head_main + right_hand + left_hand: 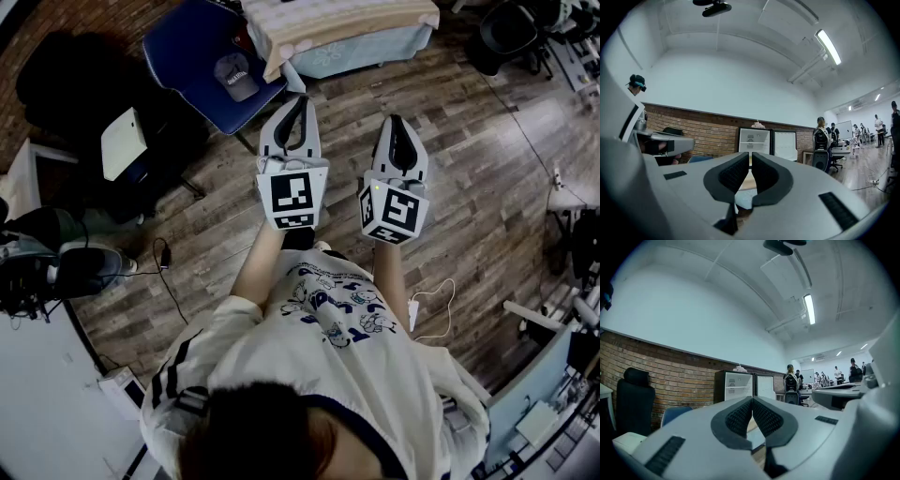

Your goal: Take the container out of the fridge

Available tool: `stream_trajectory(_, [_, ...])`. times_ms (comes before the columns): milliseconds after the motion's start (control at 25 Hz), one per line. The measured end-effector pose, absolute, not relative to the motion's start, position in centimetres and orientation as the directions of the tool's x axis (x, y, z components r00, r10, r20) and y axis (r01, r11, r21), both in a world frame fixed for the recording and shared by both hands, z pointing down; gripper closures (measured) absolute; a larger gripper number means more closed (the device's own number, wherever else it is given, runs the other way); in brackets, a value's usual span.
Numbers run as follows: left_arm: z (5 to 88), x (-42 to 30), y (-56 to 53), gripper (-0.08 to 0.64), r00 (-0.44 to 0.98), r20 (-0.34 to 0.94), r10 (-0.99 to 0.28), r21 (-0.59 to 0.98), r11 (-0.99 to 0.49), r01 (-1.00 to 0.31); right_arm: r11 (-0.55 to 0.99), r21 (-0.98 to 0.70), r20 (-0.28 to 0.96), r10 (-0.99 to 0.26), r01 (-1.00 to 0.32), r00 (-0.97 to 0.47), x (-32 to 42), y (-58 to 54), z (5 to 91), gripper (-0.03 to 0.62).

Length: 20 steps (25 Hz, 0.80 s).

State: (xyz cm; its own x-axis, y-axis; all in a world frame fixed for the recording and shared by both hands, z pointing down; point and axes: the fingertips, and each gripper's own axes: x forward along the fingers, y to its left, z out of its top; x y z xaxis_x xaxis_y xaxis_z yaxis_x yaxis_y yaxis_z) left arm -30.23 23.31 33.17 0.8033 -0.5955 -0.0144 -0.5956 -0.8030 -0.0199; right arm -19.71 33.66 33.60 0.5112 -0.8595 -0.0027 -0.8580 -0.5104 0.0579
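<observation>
Floor [450, 122]: I am seeing bare wood planks under the person, who is standing in open space and carrying both grippers out in front.
Brick wall [684, 376]: I am reading it as the far edge of the room; it is backing the fridge.
Fridge [738, 386]: it is standing on the floor against the brick wall, well apart from both grippers. Its front is showing white with a shelf line. I cannot tell whether the door is open.
Left gripper [752, 399]: its jaw tips are meeting, with nothing between them; it is pointing toward the fridge.
Right gripper [750, 157]: its jaws are sitting almost together, leaving only a thin slit, and nothing is in it.
Container: I am assuming it is inside the fridge. At this range I cannot make it out on any shelf.
Handling: I am expecting a light, stiff box, possibly cold and slick with condensation, with contents that may shift.
Hold: I am planning to open one claw wide and grip across the side walls below the lid, keeping it level. I am judging the approach as not yet begun.
</observation>
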Motion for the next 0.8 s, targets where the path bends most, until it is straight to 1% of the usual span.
stream_trajectory(520, [33.8, -28.6, 20.3, 0.541, 0.814, -0.002, -0.581, 0.001, -0.814, -0.581, -0.509, 0.055, 0.007, -0.86, -0.859, 0.51, -18.4, 30.5, 34.0, 0.551])
stream_trajectory(800, [34.2, -28.1, 17.3, 0.541, 0.817, -0.002, -0.577, -0.002, -0.817, -0.577, -0.52, 0.025, 0.006, -0.854, -0.854, 0.52, -17.6, 27.8, 34.5, 0.549])
